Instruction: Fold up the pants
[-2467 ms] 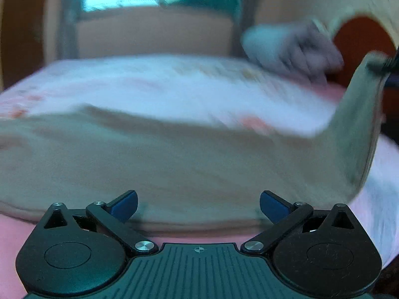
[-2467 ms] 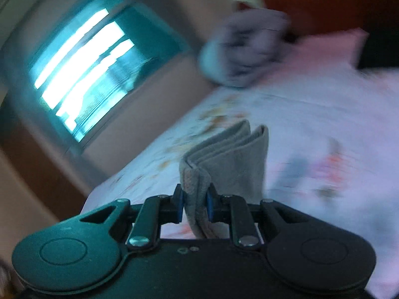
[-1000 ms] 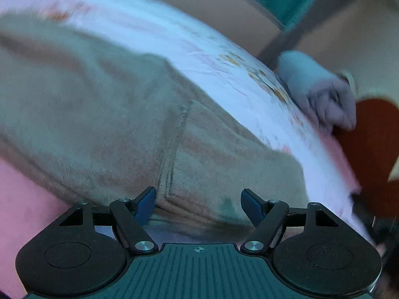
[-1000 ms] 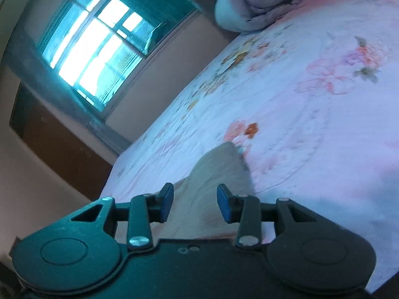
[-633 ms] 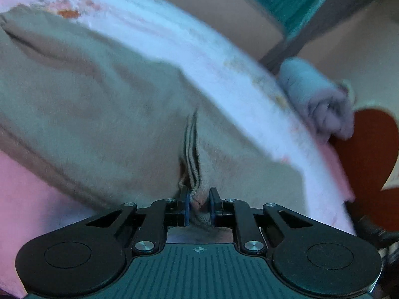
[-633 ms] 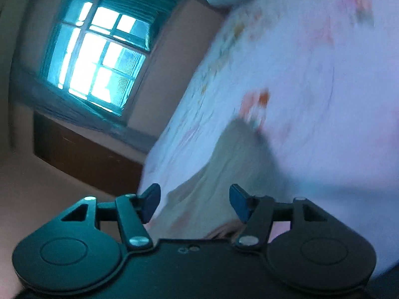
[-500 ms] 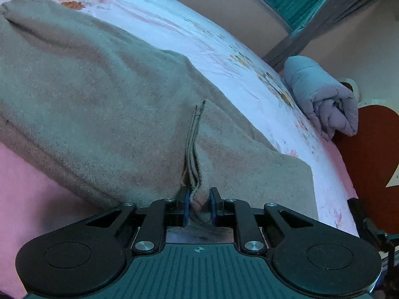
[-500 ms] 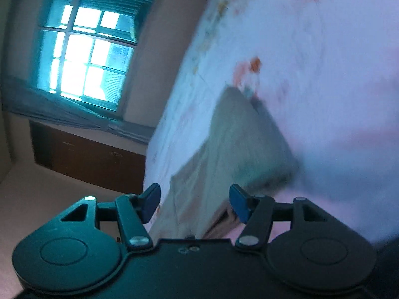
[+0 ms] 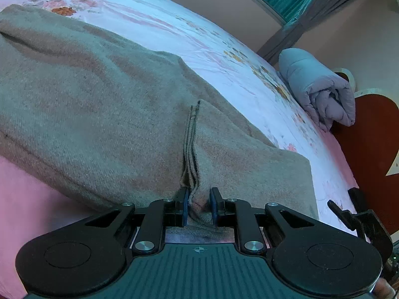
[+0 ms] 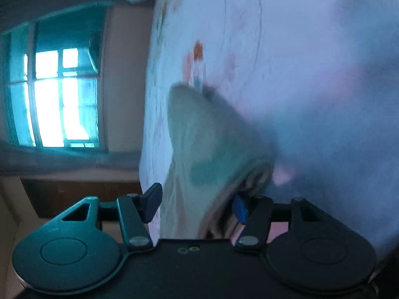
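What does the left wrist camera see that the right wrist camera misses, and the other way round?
Only the left wrist view shows the left gripper pinching a ridge of the tan pants, the rolled grey blanket whole and a red heart-shaped panel. Only the right wrist view shows the right gripper, jaws open around blurred cloth, the bright window and a dark wooden cabinet. Both show the pants and the floral bedsheet.

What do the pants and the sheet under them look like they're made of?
The pants look like a thick, soft fleece or brushed knit in matte beige: fuzzy nap, bulky stitched edge pinched in the left tongs. The bed sheet looks like thin, smooth woven cloth, probably cotton, pale with printed flowers and fine creases.
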Motion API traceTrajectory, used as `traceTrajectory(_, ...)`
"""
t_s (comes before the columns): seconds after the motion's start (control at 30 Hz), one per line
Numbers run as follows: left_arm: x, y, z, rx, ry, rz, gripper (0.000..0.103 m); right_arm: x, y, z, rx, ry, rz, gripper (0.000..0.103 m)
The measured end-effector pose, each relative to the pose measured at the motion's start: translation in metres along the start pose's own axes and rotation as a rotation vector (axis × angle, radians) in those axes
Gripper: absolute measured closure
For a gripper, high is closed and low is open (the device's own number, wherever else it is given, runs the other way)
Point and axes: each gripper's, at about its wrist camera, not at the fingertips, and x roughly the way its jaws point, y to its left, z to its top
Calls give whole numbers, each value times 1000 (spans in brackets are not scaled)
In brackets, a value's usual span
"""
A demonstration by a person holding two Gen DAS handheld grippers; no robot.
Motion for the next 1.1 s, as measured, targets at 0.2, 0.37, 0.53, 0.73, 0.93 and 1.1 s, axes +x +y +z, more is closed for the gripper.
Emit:
traceTrajectory(0.2,1,1,-2,5,-4,-4,81,-7,11,-3,-130,-96,-49,77)
traceTrajectory(0.37,0,6,-3,2,0,-23,79,-5,-14,8,50,-41,-85,89)
traceTrajectory(0.53,-20,11,-2,-15,-45,-9,75,-46,14,5,-161,-31,-139,56)
traceTrajectory(0.73,-51,-18,5,57,-169,-21,74,-48,72,10,-446,-86,-38,44)
traceTrajectory(0.93,-15,-44,3,104,-108,-73,74,21,117,28,-682,-44,-70,53)
traceTrajectory(1.1,11,-15,-15,89,-64,-22,100,90,88,33,-771,167,-353,70)
